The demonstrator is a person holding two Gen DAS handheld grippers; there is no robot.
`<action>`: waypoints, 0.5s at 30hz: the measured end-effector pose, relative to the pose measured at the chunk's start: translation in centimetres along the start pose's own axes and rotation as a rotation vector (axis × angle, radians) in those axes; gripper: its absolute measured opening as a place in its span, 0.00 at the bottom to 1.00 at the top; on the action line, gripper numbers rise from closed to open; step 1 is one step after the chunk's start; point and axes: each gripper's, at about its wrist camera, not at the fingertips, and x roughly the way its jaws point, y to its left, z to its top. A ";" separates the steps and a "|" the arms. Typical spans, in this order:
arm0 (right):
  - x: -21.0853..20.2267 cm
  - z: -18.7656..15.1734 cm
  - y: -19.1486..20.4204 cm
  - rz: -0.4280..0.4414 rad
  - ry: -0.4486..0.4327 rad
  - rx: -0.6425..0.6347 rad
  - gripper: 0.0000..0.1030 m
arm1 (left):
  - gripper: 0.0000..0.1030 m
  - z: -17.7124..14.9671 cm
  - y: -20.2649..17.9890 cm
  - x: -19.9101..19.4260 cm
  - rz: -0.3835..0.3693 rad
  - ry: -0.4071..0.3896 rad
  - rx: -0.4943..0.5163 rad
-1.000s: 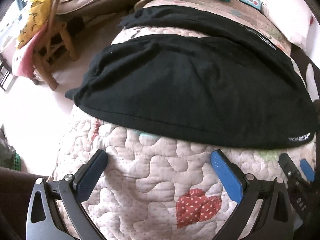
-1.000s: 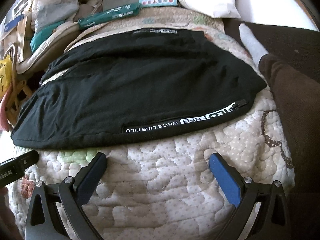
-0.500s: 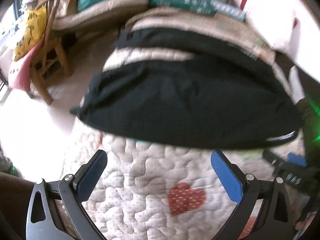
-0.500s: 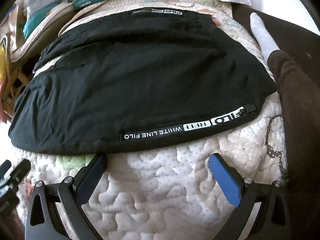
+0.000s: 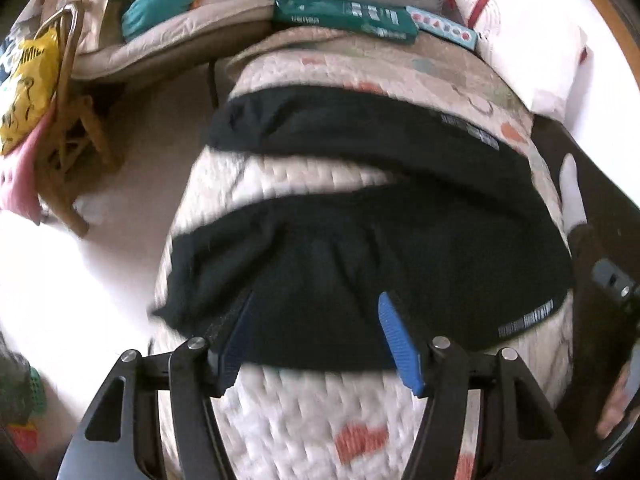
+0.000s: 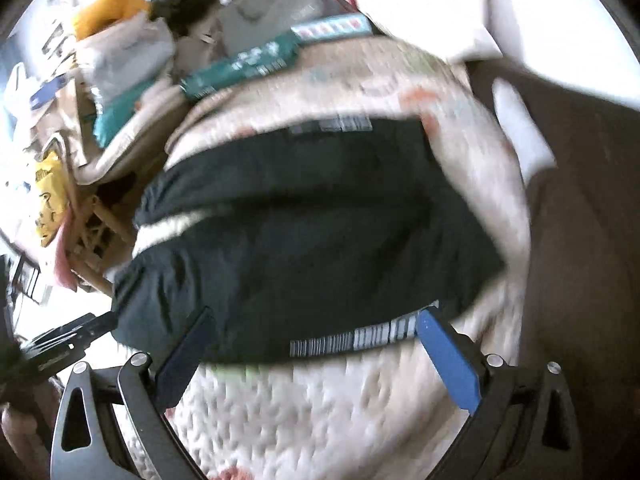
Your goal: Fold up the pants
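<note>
Black fabric, the pants, lies spread across a pale quilted bedcover, filling the centre of both wrist views; one leg runs as a separate band toward 12 o'clock, with a strip of quilt showing between it and the main body. Both views are motion-blurred.

Left gripper: the jaws stand at a middling gap, having just been closing. The near hem of the pants lies in line between the blue pads. The pads do not press on the cloth; the blur prevents a firm reading of whether the tips touch it.

Right gripper: the jaws stand wide apart. The printed white stripe along the pants' near edge runs between the fingers, ending against the pad at 3 o'clock. No pinch on the fabric is visible; contact cannot be told through the blur.

At 9 o'clock in the right wrist view the other gripper's black frame appears beside the pants' corner. A white-socked foot and a brown-clad leg lie at 2 to 3 o'clock, just beside the quilt. A long green box and a white pillow sit beyond the pants toward 12 to 1 o'clock.
</note>
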 end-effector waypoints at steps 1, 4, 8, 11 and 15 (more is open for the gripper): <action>0.1 1.6 -0.1 0.001 -0.013 -0.028 1.00 | 0.61 1.4 0.4 0.3 -0.006 -0.013 -0.004; 1.6 6.4 0.2 0.005 -0.031 -0.150 0.99 | 0.61 5.6 2.1 1.9 -0.008 -0.049 -0.017; 5.9 11.7 0.8 0.033 0.021 -0.281 0.90 | 0.61 11.7 4.5 6.2 -0.019 -0.030 -0.005; 9.6 14.9 1.1 0.086 0.046 -0.340 0.82 | 0.61 15.7 5.6 9.8 -0.053 0.007 0.025; 15.4 19.3 0.3 0.182 0.092 -0.333 0.82 | 0.61 20.2 6.1 14.7 -0.098 0.043 0.064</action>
